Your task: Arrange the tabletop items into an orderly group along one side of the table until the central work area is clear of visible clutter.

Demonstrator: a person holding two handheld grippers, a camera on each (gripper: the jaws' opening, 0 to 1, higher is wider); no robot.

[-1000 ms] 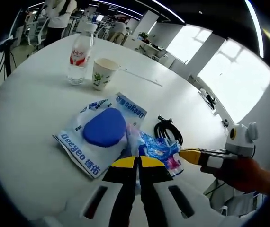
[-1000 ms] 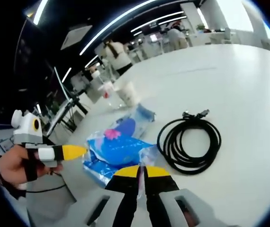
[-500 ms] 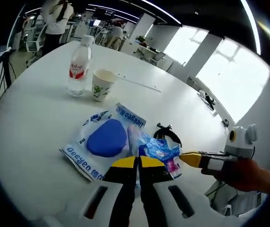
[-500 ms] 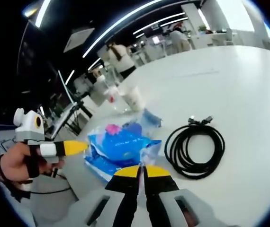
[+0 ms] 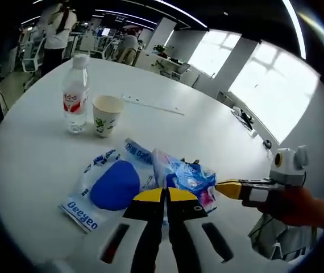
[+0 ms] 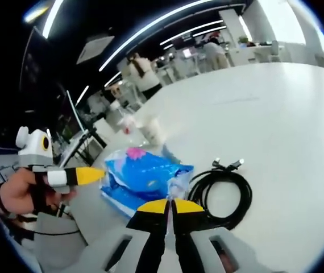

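Left claw (image 5: 165,196) pinched on blue packet (image 5: 187,181); right claw (image 6: 170,206) — same packet's clear corner

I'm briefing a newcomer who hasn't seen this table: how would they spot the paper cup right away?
On the round white table, look to the far side, beyond the blue-and-white packets. The white paper cup with a green print stands open-topped right beside the clear plastic water bottle with a red label; it is shorter and opaque.

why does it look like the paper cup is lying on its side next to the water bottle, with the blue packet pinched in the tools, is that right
Not quite: the paper cup stands upright, mouth up, beside the water bottle, as the left gripper view shows. The rest holds: the left tool and right tool are both shut on the blue packet.
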